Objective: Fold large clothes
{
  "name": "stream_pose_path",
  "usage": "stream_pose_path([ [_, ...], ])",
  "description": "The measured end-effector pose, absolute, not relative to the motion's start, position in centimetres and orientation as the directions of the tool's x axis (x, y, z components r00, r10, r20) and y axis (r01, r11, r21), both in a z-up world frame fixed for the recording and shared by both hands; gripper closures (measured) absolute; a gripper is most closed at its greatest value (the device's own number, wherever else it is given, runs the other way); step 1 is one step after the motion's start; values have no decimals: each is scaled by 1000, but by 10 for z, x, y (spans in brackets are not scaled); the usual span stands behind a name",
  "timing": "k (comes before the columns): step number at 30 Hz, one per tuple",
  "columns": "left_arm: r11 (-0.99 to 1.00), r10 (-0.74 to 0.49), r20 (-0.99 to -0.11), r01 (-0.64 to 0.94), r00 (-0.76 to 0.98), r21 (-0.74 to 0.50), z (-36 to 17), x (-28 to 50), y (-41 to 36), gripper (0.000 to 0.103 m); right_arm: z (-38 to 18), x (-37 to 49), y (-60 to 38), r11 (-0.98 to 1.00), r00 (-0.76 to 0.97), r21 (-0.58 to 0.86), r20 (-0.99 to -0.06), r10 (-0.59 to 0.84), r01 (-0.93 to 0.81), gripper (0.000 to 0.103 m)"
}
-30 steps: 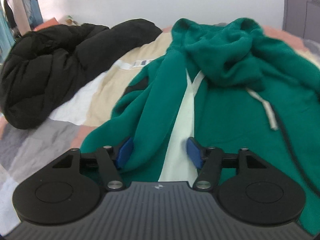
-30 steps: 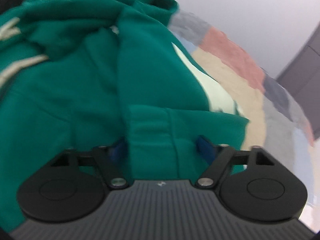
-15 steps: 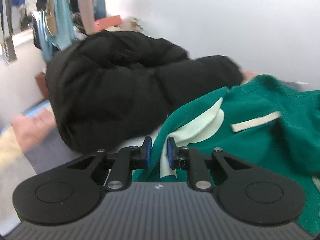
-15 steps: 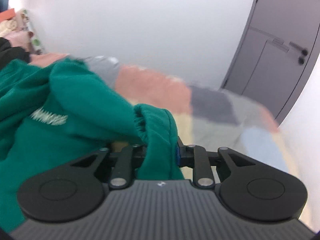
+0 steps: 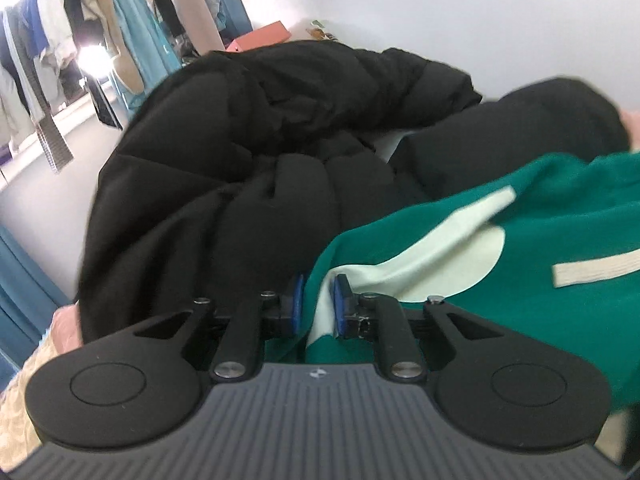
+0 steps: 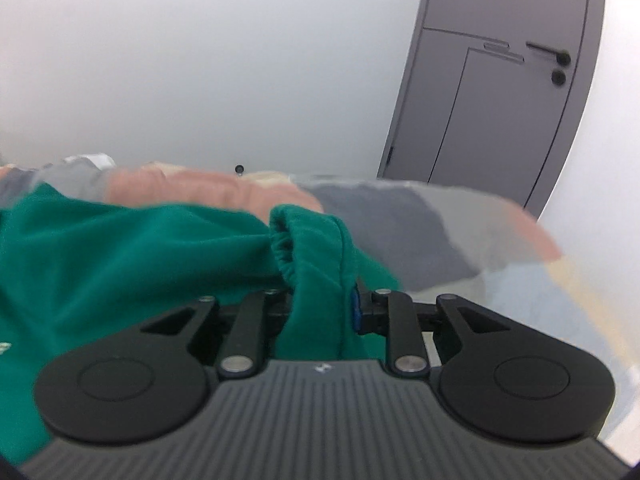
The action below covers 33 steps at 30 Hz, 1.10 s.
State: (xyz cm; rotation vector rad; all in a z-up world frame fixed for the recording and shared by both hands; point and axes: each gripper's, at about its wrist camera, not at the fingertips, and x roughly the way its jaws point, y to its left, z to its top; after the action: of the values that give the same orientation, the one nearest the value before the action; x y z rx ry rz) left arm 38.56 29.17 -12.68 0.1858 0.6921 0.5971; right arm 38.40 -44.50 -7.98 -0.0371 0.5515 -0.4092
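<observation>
The right gripper's (image 6: 320, 304) left pad is hidden behind the bunched cuff of the green hoodie (image 6: 120, 264). The patchwork bedcover (image 6: 400, 224) is motion-blurred, its pattern edges unclear. In the left wrist view, the hoodie runs off the right edge, and the hanging clothes (image 5: 80, 40) far left are blurred.

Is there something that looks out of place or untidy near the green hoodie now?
Yes: a black puffer jacket lies crumpled in a heap right beside the green hoodie, its edge against it, crowding the folding space. The hoodie itself is bunched, not flat, pinched by the left gripper and right gripper.
</observation>
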Motion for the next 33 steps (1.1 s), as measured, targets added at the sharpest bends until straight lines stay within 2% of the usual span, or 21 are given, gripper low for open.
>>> stream_pose_path([
  [3, 804, 594, -525, -447, 610, 391, -143, 396, 292, 84, -100, 386, -445, 924, 785, -147, -490, -379, 354, 76],
  [7, 813, 581, -537, -453, 611, 365, -138, 394, 295, 84, -95, 381, -449, 926, 801, -113, -472, -369, 360, 75],
  [8, 820, 572, -542, -454, 615, 350, -135, 390, 294, 82, -95, 374, -453, 922, 800, -102, -468, -375, 372, 72],
  [10, 853, 514, -586, -446, 627, 272, -125, 381, 296, 72, -83, 366, -453, 898, 784, -72, -461, -416, 435, 55],
  [11, 867, 487, -597, -437, 638, 240, -120, 375, 291, 56, -76, 357, -453, 890, 781, -40, -462, -420, 455, 44],
  [12, 889, 439, -607, -419, 663, 185, -112, 364, 290, 37, -69, 351, -452, 889, 788, -9, -459, -410, 457, 42],
  [13, 904, 398, -611, -405, 684, 136, -105, 354, 287, 34, -62, 341, -449, 890, 796, 19, -457, -396, 455, 42],
  [17, 931, 303, -610, -364, 732, 27, -82, 304, 259, 34, -35, 309, -438, 909, 825, 71, -452, -338, 411, 42],
  [23, 960, 160, -636, -269, 755, -79, -56, 222, 207, 34, 15, 263, -402, 959, 900, 91, -378, -216, 268, 42],
  [28, 951, 17, -652, -212, 758, -223, -51, 155, 166, 34, 46, 211, -342, 991, 933, 126, -360, 7, 41, 42],
  [33, 957, -6, -638, -181, 770, -228, -53, 99, 127, 34, 53, 158, -274, 970, 895, 136, -378, 237, -199, 42],
])
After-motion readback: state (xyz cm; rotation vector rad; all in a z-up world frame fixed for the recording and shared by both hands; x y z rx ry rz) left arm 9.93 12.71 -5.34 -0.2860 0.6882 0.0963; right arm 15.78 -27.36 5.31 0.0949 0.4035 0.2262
